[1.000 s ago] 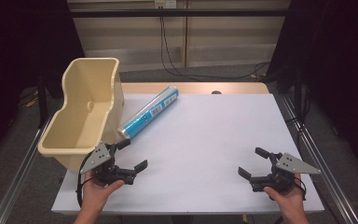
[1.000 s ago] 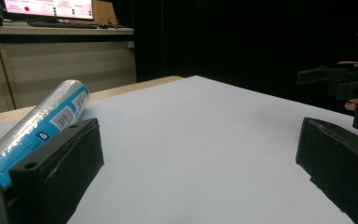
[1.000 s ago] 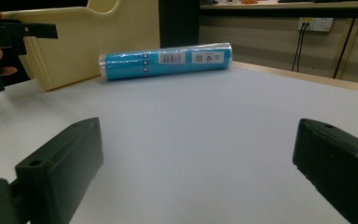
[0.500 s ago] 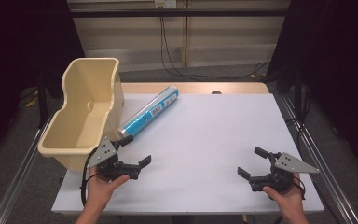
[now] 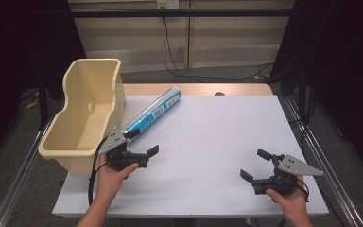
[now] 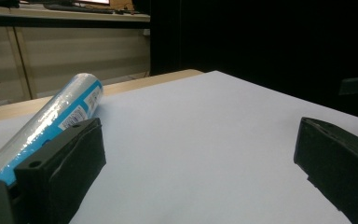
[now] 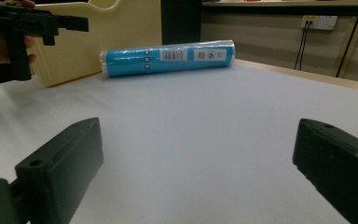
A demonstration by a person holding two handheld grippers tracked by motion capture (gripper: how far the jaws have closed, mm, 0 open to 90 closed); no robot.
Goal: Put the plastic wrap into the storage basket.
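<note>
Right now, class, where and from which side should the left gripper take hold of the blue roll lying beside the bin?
Grip the blue roll at its near end, across its width. It lies flat, slanting away beside the cream bin, so coming from above is probably best. The open left gripper already sits beside that end.

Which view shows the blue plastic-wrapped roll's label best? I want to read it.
The right gripper view: the blue plastic-wrapped roll lies broadside, barcode facing. The high view shows it small; the left gripper view foreshortened behind a jaw.
</note>
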